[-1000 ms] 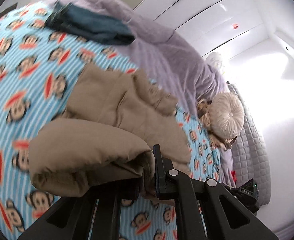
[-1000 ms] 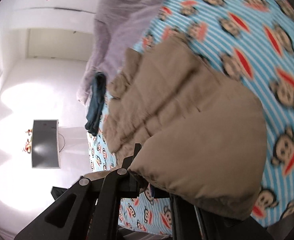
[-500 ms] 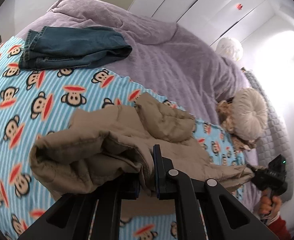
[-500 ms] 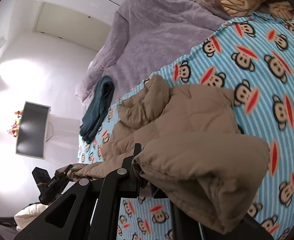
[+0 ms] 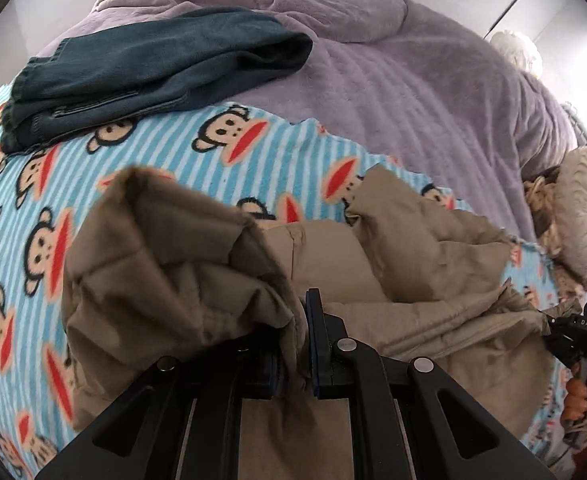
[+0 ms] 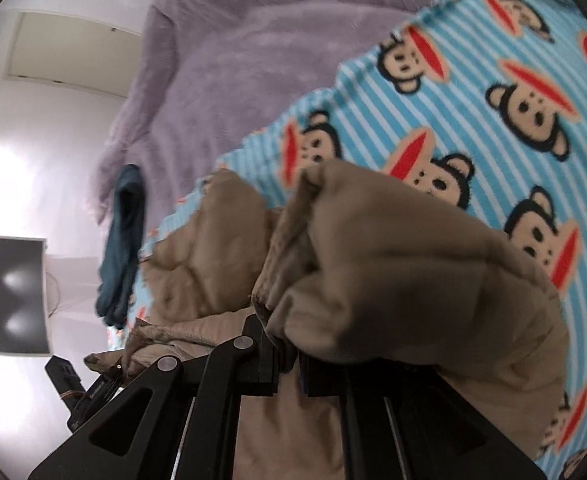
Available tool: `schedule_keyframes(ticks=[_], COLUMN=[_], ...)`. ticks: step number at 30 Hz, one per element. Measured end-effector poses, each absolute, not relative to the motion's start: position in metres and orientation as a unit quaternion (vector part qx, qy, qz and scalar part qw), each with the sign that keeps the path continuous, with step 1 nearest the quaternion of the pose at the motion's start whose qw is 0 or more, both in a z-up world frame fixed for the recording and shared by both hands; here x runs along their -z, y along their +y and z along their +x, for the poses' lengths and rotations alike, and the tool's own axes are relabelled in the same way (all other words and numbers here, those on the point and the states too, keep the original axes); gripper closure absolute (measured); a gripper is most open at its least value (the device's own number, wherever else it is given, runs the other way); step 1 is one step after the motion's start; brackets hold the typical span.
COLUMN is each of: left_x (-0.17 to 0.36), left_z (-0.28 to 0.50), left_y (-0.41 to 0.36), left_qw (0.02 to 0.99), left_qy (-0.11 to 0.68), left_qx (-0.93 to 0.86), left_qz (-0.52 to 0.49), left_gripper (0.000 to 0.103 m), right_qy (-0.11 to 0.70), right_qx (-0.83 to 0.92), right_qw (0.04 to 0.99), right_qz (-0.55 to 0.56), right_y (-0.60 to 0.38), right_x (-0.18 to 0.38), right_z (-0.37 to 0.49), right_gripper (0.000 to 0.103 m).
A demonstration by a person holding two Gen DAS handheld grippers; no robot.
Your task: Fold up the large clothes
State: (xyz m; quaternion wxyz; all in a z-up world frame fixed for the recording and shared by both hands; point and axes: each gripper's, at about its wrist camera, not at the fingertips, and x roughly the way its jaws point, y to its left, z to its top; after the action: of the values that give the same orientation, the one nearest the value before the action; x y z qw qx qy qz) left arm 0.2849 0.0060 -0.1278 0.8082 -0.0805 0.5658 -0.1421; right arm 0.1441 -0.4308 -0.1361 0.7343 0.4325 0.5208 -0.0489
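A tan quilted jacket (image 5: 421, 280) lies bunched on the blue striped monkey-print blanket (image 5: 165, 152). My left gripper (image 5: 293, 344) is shut on one bunched end of the jacket, which bulges up to the left of its fingers. In the right wrist view the same tan jacket (image 6: 413, 272) swells over my right gripper (image 6: 285, 356), whose jaws pinch another fold of it. The right gripper (image 5: 581, 336) also shows at the far right of the left wrist view, held by a hand, with jacket cloth at its tip.
Folded dark blue jeans (image 5: 153, 64) lie at the blanket's far edge on a purple bedspread (image 5: 413, 80). A round cream cushion (image 5: 585, 208) sits at the right. In the right wrist view a dark screen (image 6: 19, 292) hangs on a white wall.
Both grippers have carried their ends of the jacket toward the purple bedspread and lower. The jeans and bedspread now fill more of both views.
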Motion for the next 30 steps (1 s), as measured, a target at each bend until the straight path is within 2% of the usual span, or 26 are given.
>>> schedule_keyframes(ticks=[4,10,11,13,14,15,19,20,21,22,23,24,25,26,27,29,30], left_x=[0.142,0.136,0.132,0.122,0.114,0.105,0.088,0.084,0.081,0.077,0.075,0.074,0.076,0.079,0.081,0.090,0.094], left_z=[0.296,0.294,0.291,0.284,0.280,0.276,0.271,0.269,0.267,0.265,0.263,0.261,0.261,0.262,0.263,0.269,0.274], left_y=[-0.003,-0.015,-0.017,-0.016,-0.014,-0.011,-0.002,0.000,0.000,0.001,0.001,0.000,-0.001,-0.002,-0.005,-0.012,-0.017], left_qw=[0.817,0.838,0.841,0.847,0.854,0.863,0.873,0.876,0.877,0.878,0.879,0.879,0.874,0.870,0.868,0.867,0.867], left_qy=[0.556,0.530,0.525,0.513,0.501,0.488,0.471,0.466,0.463,0.460,0.456,0.455,0.462,0.468,0.470,0.473,0.473], left_qx=[0.137,0.130,0.134,0.140,0.136,0.127,0.126,0.122,0.124,0.128,0.133,0.136,0.143,0.149,0.154,0.153,0.149], left_qz=[-0.070,-0.027,-0.015,-0.005,0.002,0.012,0.030,0.035,0.038,0.041,0.042,0.043,0.045,0.045,0.044,0.048,0.051], left_gripper=[0.091,0.089,0.080,0.055,0.021,0.001,0.001,0.001,0.001,0.001,0.005,0.020,0.026,0.031,0.032,0.032,0.032], right_qy=[0.522,0.517,0.518,0.522,0.524,0.524,0.522,0.521,0.517,0.506,0.495,0.489,0.486,0.485,0.488,0.516,0.525], right_qx=[0.057,0.053,0.053,0.050,0.048,0.047,0.042,0.041,0.041,0.045,0.048,0.048,0.045,0.035,0.025,0.003,-0.010], right_qw=[0.724,0.720,0.721,0.725,0.729,0.731,0.744,0.745,0.749,0.758,0.769,0.777,0.784,0.794,0.800,0.807,0.806], right_qz=[0.448,0.460,0.458,0.446,0.438,0.433,0.416,0.415,0.413,0.409,0.403,0.395,0.383,0.365,0.348,0.288,0.273], right_y=[-0.438,-0.443,-0.443,-0.442,-0.441,-0.439,-0.439,-0.440,-0.440,-0.439,-0.438,-0.436,-0.431,-0.423,-0.414,-0.390,-0.381], right_x=[0.165,0.184,0.185,0.180,0.176,0.172,0.156,0.153,0.148,0.139,0.130,0.124,0.116,0.109,0.104,0.103,0.106], right_z=[0.155,0.167,0.168,0.168,0.168,0.168,0.165,0.165,0.163,0.159,0.155,0.152,0.149,0.147,0.147,0.152,0.154], right_gripper=[0.095,0.095,0.094,0.092,0.090,0.087,0.075,0.060,0.035,0.027,0.025,0.025,0.025,0.033,0.054,0.072,0.074])
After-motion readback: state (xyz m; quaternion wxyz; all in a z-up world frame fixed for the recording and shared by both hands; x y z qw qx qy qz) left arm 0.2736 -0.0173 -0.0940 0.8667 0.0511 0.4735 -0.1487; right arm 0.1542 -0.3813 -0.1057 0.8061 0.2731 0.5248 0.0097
